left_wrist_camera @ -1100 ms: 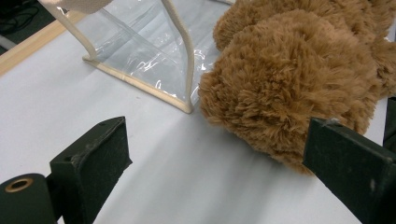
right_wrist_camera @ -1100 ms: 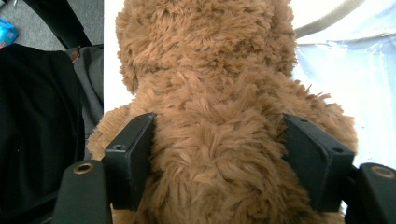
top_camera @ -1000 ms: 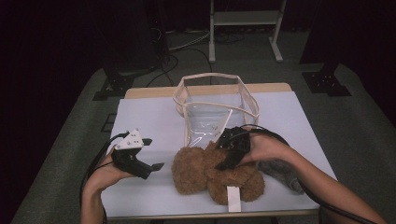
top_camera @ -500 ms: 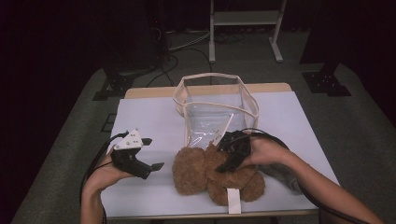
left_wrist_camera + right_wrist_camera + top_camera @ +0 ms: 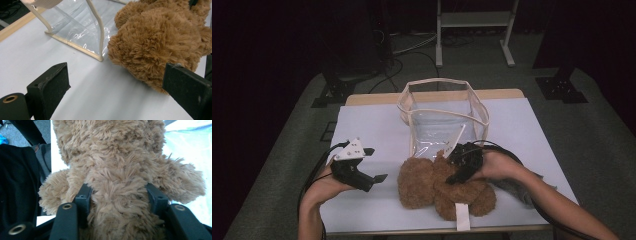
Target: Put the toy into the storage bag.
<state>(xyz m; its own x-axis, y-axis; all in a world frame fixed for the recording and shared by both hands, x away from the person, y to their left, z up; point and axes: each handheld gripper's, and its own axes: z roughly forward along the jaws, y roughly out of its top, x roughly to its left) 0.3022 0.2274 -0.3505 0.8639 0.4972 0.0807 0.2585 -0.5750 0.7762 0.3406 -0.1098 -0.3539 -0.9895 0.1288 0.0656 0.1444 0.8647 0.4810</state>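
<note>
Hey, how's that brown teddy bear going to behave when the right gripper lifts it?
The teddy bear looks soft: the right gripper has its jaws sunk into the fur, so it will probably squash rather than slip. Its limbs will likely dangle, and it is probably light for its size. The left gripper is open beside it.

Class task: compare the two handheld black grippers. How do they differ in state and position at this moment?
The right black gripper presses its fingers into the fluffy brown teddy bear; the left black gripper is open and holds nothing. The right one sits on the bear beside the clear plastic bag; the left one hovers apart, left of the bear. Each is held by one hand.
</note>
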